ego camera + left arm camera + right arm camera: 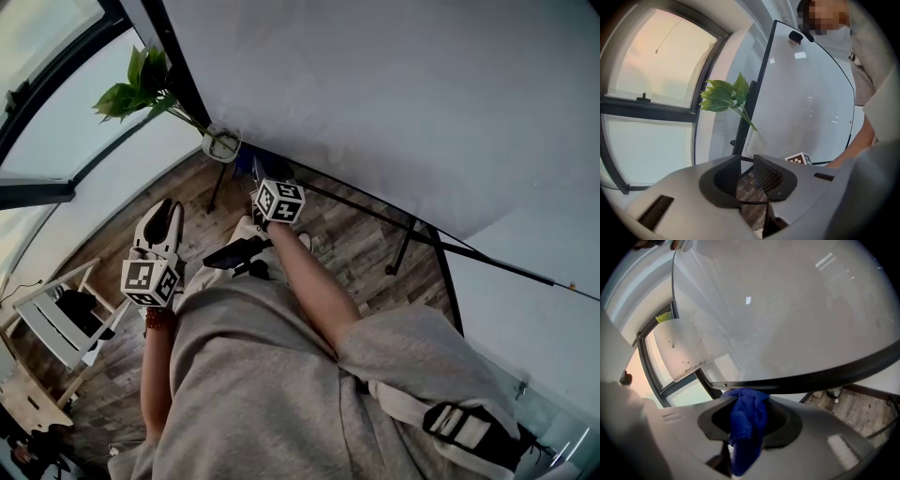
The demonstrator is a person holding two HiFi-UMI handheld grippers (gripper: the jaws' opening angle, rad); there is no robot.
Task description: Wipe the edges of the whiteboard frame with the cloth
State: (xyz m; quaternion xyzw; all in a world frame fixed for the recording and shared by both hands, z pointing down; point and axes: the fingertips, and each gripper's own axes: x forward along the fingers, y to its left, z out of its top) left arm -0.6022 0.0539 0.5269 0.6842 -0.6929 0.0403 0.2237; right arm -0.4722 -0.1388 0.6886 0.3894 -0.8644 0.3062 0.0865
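Head view and both gripper views, one moment. The whiteboard [375, 94] is seen standing over a wooden floor [349, 246], with a window [647, 89] to its left. The board is bounded by a black frame [825, 375], whose left edge is shown in the left gripper view and whose lower edge is shown in the right gripper view.

The right gripper [750, 409] is held at the lower edge, near the board's left corner. Its jaws are closed on a blue cloth [746, 432], which is bunched between the pads and hangs down below them. The cloth's upper fold is brought up to the lower frame strip; whether it presses on the strip cannot be told. In the head view the right forearm [319, 291] is stretched forward towards the board, and only the marker cube and rear of this gripper are visible there.

The left gripper [750, 182] is held lower and to the left, well apart from the board. Its jaws are set slightly apart, and nothing is held between them; only floor is seen through the gap.

A leafy plant [141, 82] in a glass vase [221, 144] is placed just beside the frame's left edge, near the right gripper.
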